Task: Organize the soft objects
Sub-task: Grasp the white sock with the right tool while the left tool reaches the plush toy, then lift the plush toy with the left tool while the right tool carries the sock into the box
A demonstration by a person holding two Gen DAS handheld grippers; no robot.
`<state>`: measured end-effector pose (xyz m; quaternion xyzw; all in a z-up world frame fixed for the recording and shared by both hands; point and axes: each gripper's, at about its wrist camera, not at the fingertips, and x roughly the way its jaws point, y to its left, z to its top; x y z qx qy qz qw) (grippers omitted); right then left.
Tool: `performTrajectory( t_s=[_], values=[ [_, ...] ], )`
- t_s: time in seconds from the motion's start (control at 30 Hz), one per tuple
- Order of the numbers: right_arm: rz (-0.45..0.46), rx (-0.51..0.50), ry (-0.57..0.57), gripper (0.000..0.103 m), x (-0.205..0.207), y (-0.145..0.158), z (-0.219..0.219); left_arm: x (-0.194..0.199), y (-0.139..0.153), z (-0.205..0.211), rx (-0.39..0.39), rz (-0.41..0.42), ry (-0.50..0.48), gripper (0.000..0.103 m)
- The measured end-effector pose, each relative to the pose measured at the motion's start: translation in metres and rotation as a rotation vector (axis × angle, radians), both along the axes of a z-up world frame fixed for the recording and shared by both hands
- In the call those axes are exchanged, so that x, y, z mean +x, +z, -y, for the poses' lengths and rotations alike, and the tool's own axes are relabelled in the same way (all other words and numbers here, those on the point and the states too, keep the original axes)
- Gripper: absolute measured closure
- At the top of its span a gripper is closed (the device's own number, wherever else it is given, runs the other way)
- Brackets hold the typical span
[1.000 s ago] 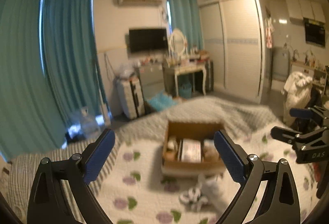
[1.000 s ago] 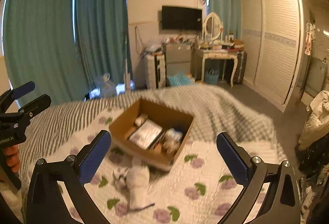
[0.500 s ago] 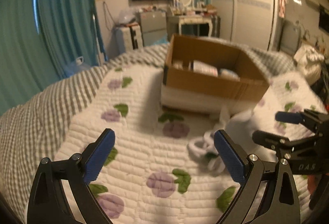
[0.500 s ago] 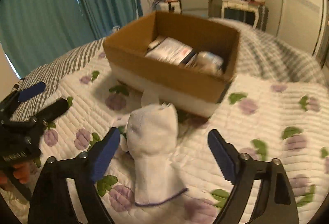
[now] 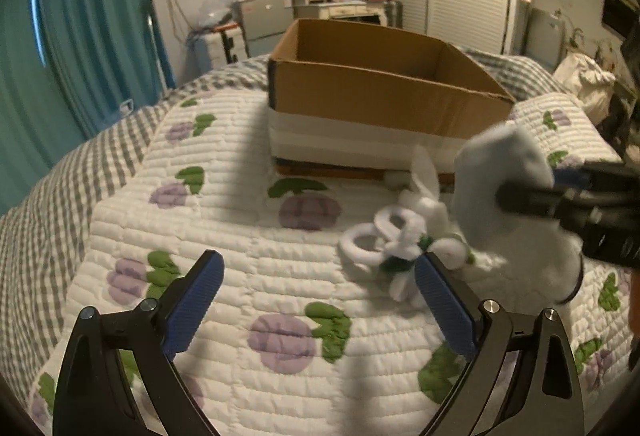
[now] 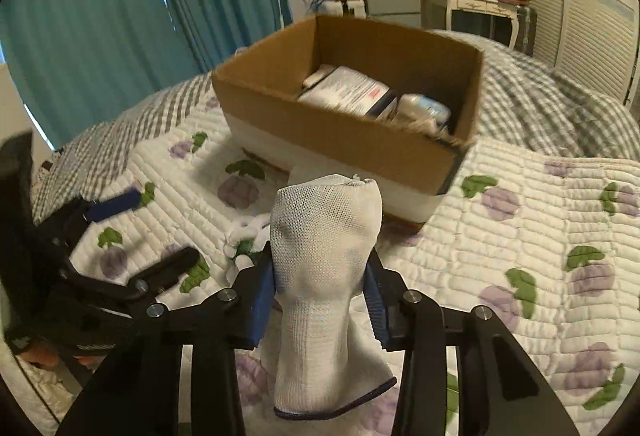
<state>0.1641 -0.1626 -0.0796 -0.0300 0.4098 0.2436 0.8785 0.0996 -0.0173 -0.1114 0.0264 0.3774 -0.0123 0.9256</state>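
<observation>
**Sock gripped in front of the box**

On the quilted bedspread (image 5: 248, 236) sits a cardboard box (image 6: 344, 140); the right wrist view shows packets (image 6: 352, 92) inside, while the left view sees only its walls. The right gripper (image 6: 320, 288) is clamped around a white sock (image 6: 324, 236) just before the box. The left gripper (image 5: 320, 300) gapes wide, empty, near a blurred white bundle (image 5: 400, 240).

Sock (image 6: 326, 276) between the right gripper (image 6: 320, 300) pads: white open-mesh knit, matt, dark hem. Pads (image 5: 444, 306) on the left gripper (image 5: 318, 300): blue ribbed rubber-like, matt; frames black plastic, metal screws. Box (image 6: 348, 140) ahead: matt brown cardboard, white band. Quilt (image 5: 240, 236) beneath: stitched cloth, puffy. Item (image 5: 400, 244) just ahead of the left gripper: fuzzy white.
</observation>
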Motion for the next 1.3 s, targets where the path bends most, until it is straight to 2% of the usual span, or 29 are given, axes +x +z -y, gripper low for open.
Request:
performTrajectory(
  t_s=[0.17, 0.3, 0.37, 0.4, 0.5, 0.67, 0.7, 0.77, 0.83, 1.07, 1.3],
  values=[
    [0.038, 0.009, -0.043, 0.063, -0.003, 0.021, 0.020, -0.002, 0.000, 0.016, -0.025, -0.020, -0.040, 0.006],
    [0.048, 0.015, -0.087, 0.063, 0.001, 0.027, 0.040, 0.007, -0.010, 0.033, -0.041, -0.066, -0.063, 0.008],
    [0.048, 0.018, -0.103, 0.063, 0.003, 0.025, 0.047, 0.015, -0.017, 0.040, -0.045, -0.097, -0.068, 0.022],
    [0.049, 0.019, -0.111, 0.063, 0.004, 0.024, 0.051, 0.020, -0.021, 0.041, -0.046, -0.113, -0.067, 0.033],
    [0.041, 0.032, -0.118, 0.063, 0.008, 0.017, 0.059, 0.035, -0.030, 0.043, -0.047, -0.140, -0.058, 0.035],
    [0.024, 0.040, -0.127, 0.063, 0.012, 0.006, 0.064, 0.045, -0.036, 0.046, -0.032, -0.149, -0.092, 0.053],
    [0.017, 0.043, -0.127, 0.063, 0.013, 0.003, 0.065, 0.044, -0.036, 0.045, -0.040, -0.150, -0.104, 0.066],
    [0.013, 0.043, -0.130, 0.063, 0.013, 0.001, 0.066, 0.041, -0.034, 0.041, -0.045, -0.149, -0.105, 0.068],
    [0.016, 0.045, -0.134, 0.063, 0.010, 0.003, 0.068, 0.034, -0.029, 0.038, -0.053, -0.143, -0.100, 0.071],
    [0.064, 0.039, -0.139, 0.063, -0.010, 0.027, 0.067, 0.001, 0.009, 0.030, -0.060, -0.089, -0.088, 0.072],
    [0.160, 0.025, -0.133, 0.063, -0.040, 0.077, 0.065, -0.023, 0.067, 0.024, -0.070, 0.023, -0.090, 0.072]
  ],
)
